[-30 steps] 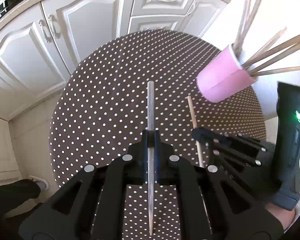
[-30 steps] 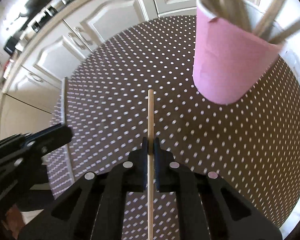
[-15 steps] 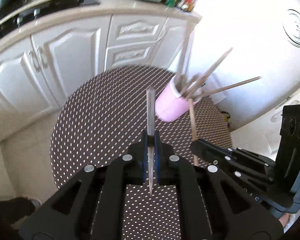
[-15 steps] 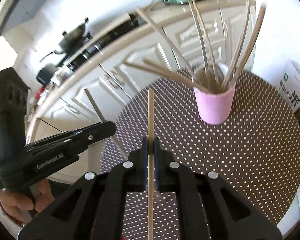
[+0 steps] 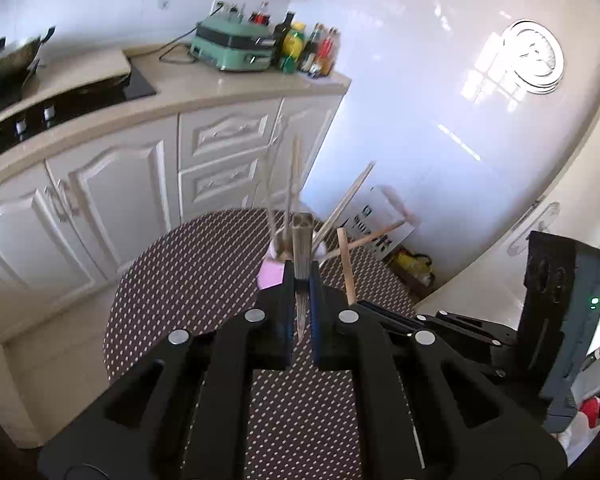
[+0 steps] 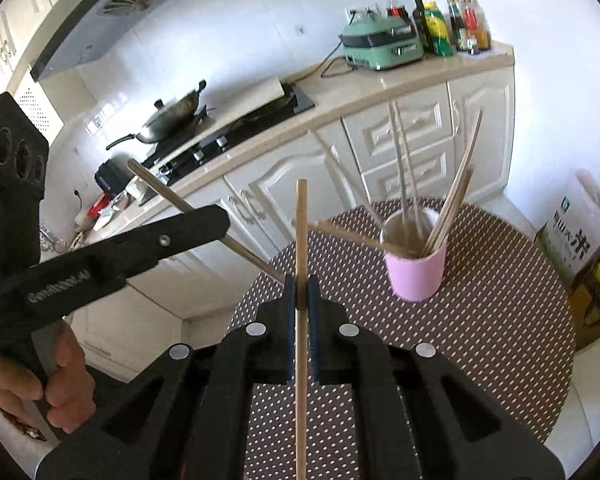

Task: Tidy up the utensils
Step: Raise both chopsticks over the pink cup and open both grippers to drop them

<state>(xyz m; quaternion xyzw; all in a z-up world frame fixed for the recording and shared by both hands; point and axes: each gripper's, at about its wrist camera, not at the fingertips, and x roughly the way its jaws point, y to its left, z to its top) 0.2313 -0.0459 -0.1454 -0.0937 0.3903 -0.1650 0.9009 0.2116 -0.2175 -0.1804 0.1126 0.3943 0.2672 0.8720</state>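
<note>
On the side of my left gripper (image 6: 152,248) I can read raised lettering, "GenRobot.AI", somewhat blurred; the white box (image 6: 572,236) on the floor past the table carries large dark Chinese characters, one of them "米", under a small green logo; the bottle labels on the counter are too small to read.

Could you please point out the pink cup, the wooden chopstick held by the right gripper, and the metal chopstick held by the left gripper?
Pink plastic cup (image 6: 416,276): right wrist view, on its outer wall.
Light wooden chopstick (image 6: 301,232): right wrist view, on the shaft above the fingers.
Grey metal chopstick (image 5: 302,240): left wrist view, on its squared upper end.
</note>
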